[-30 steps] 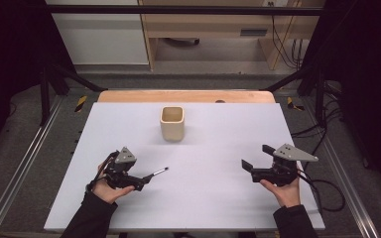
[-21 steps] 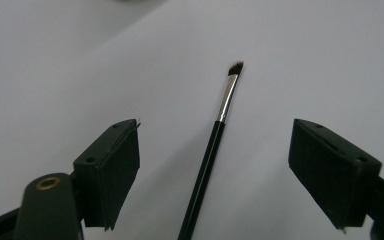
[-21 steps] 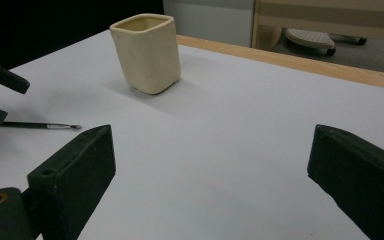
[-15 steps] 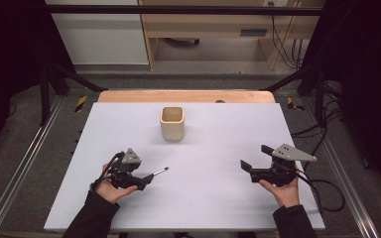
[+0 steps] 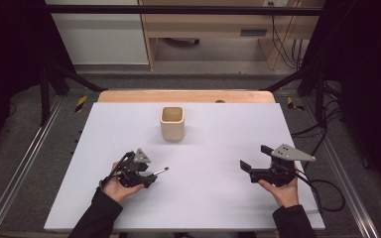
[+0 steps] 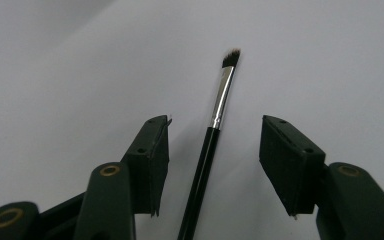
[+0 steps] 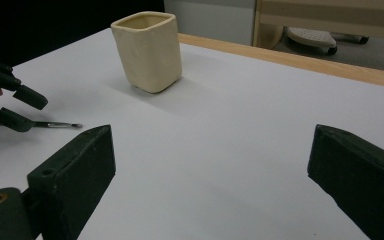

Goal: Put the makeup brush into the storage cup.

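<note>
Brush (image 6: 215, 120) on the table (image 5: 218, 198) — cup (image 5: 172, 123) behind it.

White counter (image 5: 218, 198), matte and flat, edged at the far side by a light wooden strip (image 5: 186, 96). Directly on it: a cream, square-mouthed cup (image 5: 172, 123), upright near the far middle; a slim black-handled brush (image 6: 207, 150) with silver ferrule and dark bristles, flat on the left near part, well apart from the cup, bristles pointing toward the middle.
</note>
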The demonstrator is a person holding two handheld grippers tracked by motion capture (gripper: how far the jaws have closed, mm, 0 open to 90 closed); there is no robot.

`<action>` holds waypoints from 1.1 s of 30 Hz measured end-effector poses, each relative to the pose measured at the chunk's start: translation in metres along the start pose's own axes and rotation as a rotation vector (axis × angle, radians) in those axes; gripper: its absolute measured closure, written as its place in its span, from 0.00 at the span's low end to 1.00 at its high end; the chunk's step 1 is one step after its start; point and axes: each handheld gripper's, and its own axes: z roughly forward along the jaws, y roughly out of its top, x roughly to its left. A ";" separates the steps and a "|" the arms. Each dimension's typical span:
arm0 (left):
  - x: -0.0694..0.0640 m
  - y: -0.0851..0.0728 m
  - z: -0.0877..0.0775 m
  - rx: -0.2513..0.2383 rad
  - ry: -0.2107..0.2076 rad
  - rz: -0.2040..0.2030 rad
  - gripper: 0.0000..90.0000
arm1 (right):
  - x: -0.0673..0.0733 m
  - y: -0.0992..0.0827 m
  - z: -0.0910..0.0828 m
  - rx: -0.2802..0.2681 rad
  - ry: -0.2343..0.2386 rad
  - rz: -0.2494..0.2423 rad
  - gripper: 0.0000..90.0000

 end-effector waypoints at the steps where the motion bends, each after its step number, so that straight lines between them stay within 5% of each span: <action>1: 0.000 0.000 0.001 0.005 -0.005 0.003 0.52 | 0.000 0.000 0.000 0.000 0.000 0.000 0.06; 33: 0.002 0.002 0.011 0.063 -0.001 -0.031 0.88 | 0.001 0.000 0.001 0.004 0.000 -0.002 0.06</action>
